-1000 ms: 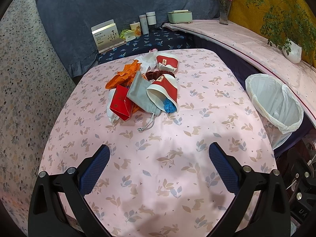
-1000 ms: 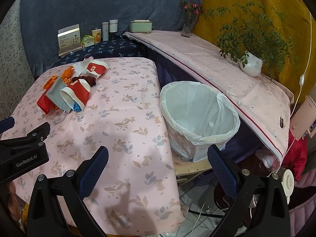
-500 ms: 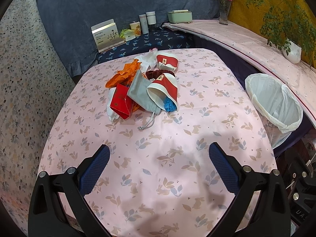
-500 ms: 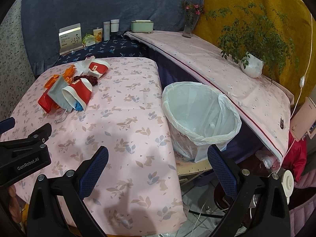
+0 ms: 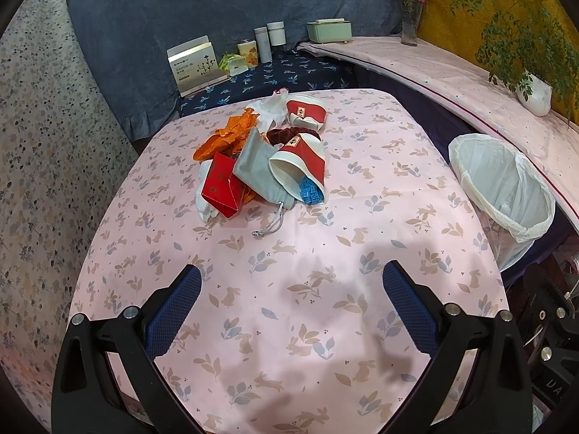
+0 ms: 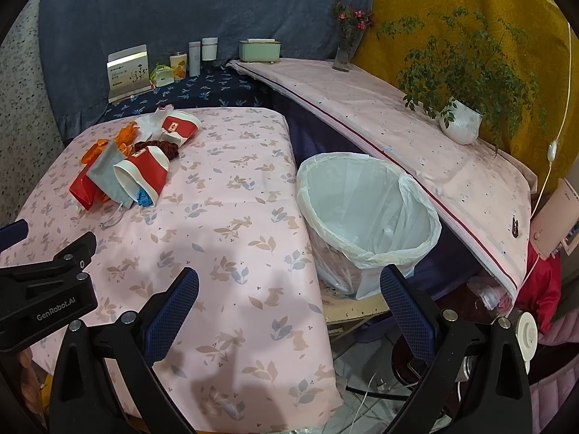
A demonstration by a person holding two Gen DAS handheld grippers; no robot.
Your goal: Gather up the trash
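Observation:
A pile of trash lies on the pink table: a red-and-white paper cup on its side with blue scrap inside, a second cup, a grey drawstring pouch, a red packet and orange wrappers. The pile also shows in the right wrist view, with the cup at the left. A white-lined trash bin stands right of the table; it also shows in the left wrist view. My left gripper is open and empty above the near table. My right gripper is open and empty near the table's right edge.
A dark blue shelf behind the table holds a card stand, cans and bottles. A long pink ledge at the right carries a potted plant, a vase and a green box. Cables and clutter lie on the floor below the bin.
Both grippers have drifted slightly; the views shift a little. The trash pile and bin have not moved, and both grippers stay open.

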